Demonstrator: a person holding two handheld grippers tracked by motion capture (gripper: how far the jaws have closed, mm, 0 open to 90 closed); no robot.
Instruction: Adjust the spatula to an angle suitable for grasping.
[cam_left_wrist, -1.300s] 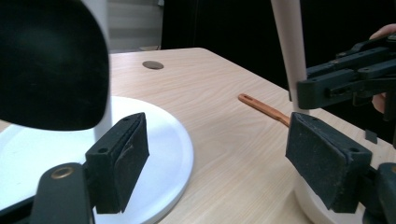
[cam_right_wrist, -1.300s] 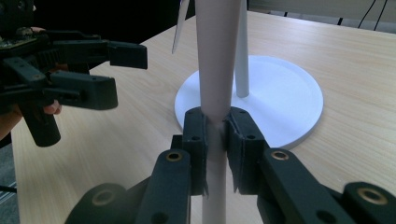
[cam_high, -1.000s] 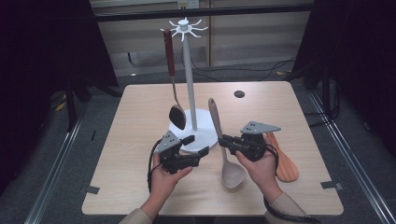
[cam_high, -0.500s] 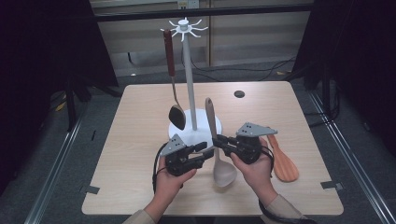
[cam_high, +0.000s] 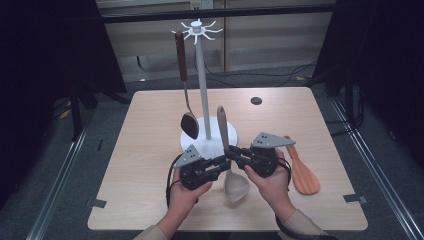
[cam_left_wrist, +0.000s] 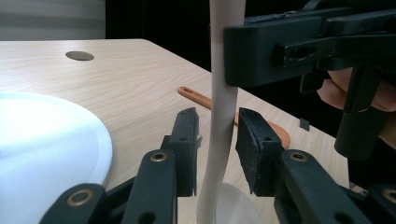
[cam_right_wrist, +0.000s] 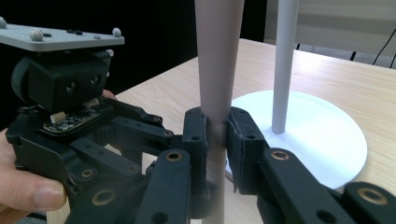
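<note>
My right gripper (cam_high: 233, 153) (cam_right_wrist: 217, 135) is shut on the handle of a pale wooden spoon (cam_high: 223, 125) (cam_right_wrist: 217, 56), which stands nearly upright with its bowl (cam_high: 236, 186) low over the table. From the left, my left gripper (cam_high: 223, 161) (cam_left_wrist: 218, 149) reaches in just below that grip. Its jaws have just been closing and now flank the spoon handle (cam_left_wrist: 219, 130), with a narrow gap left on each side. The right gripper's body (cam_left_wrist: 289, 46) hangs just above them.
A white utensil stand (cam_high: 202, 75) rises from its round base (cam_high: 200, 142) (cam_right_wrist: 322, 140) just behind the grippers. From its top hooks hangs a dark spoon with a red-brown handle (cam_high: 180, 55). An orange spatula (cam_high: 302, 175) (cam_left_wrist: 201, 98) lies to the right. A round hole (cam_high: 256, 100) marks the far tabletop.
The right gripper has carried the spoon a little to the left and set it more upright. The left gripper's jaws have drawn in around the handle.
</note>
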